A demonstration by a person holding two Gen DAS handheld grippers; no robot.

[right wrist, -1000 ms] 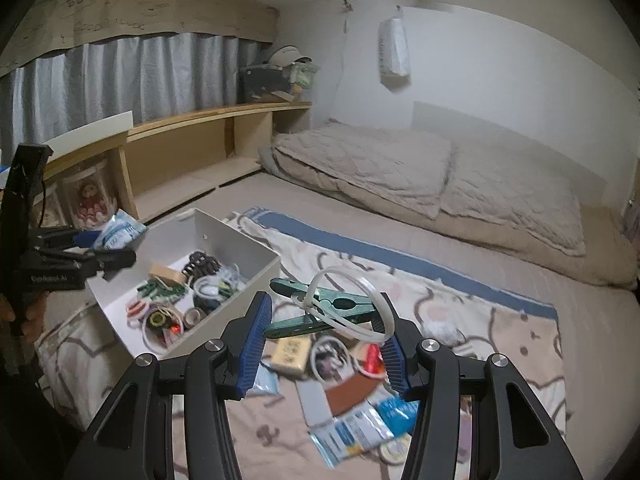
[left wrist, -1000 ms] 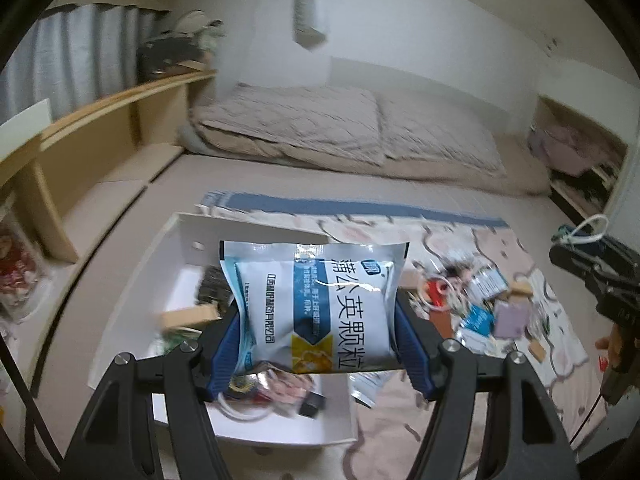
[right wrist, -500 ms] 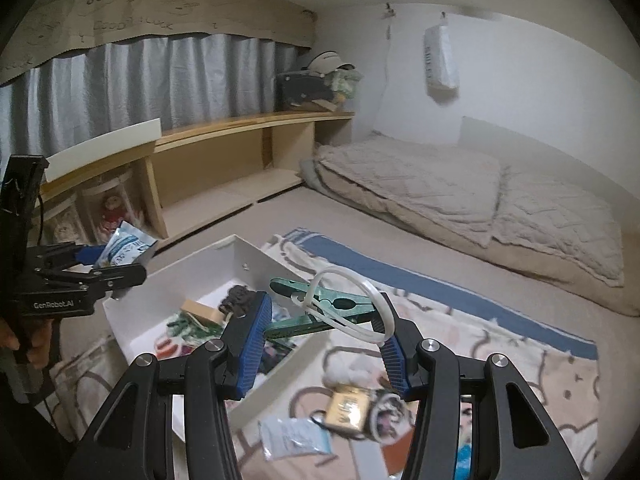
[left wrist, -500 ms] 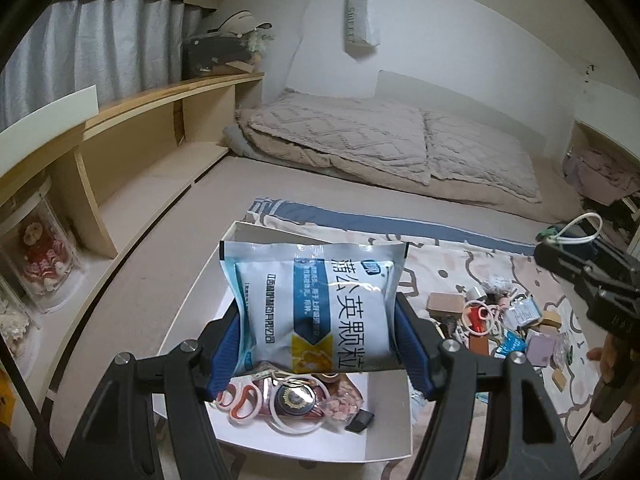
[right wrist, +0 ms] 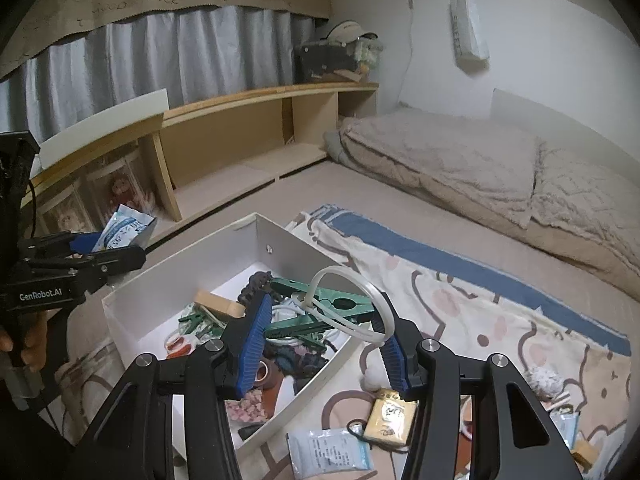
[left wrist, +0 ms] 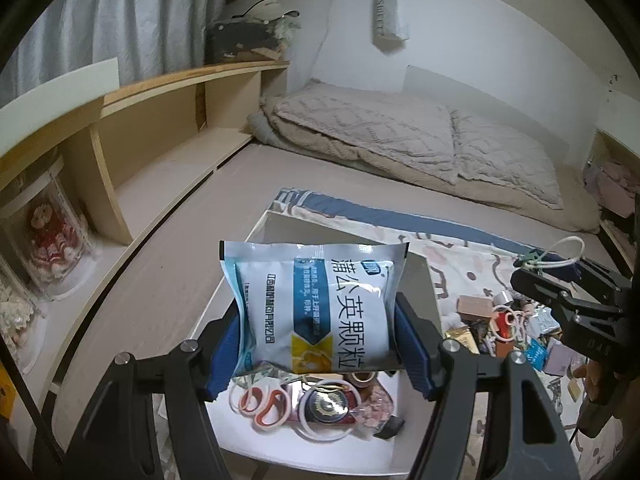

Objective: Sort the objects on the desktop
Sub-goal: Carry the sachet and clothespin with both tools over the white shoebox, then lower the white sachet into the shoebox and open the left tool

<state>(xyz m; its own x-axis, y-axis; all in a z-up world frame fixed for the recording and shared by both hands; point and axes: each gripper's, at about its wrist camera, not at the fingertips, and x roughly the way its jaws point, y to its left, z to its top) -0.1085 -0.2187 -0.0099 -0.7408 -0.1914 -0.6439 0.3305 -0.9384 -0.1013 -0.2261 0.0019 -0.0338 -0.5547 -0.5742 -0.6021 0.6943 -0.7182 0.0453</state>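
My left gripper (left wrist: pixel 318 346) is shut on a white and blue sachet (left wrist: pixel 316 304), held over the white box (left wrist: pixel 416 276); the same sachet (right wrist: pixel 124 230) shows at the far left of the right wrist view. Scissors (left wrist: pixel 262 402), tape rolls and small items lie in the box under it. My right gripper (right wrist: pixel 320 338) is shut on green clothes pegs (right wrist: pixel 320 314) tied with a white loop (right wrist: pixel 352 300), above the box's (right wrist: pixel 288 246) near right side. The right gripper (left wrist: pixel 568 300) appears at the right of the left wrist view.
A patterned cloth (right wrist: pixel 460 304) covers the bed, with loose items on it: a yellow packet (right wrist: pixel 390 416), a pale sachet (right wrist: pixel 328 454), tape and small boxes (left wrist: pixel 476 306). A folded quilt (left wrist: pixel 400 132) lies behind. Wooden shelves (left wrist: pixel 160 128) run along the left.
Both grippers have moved left toward the white box with their loads still held. The box now lies under the left gripper and under the pegs in the right one.
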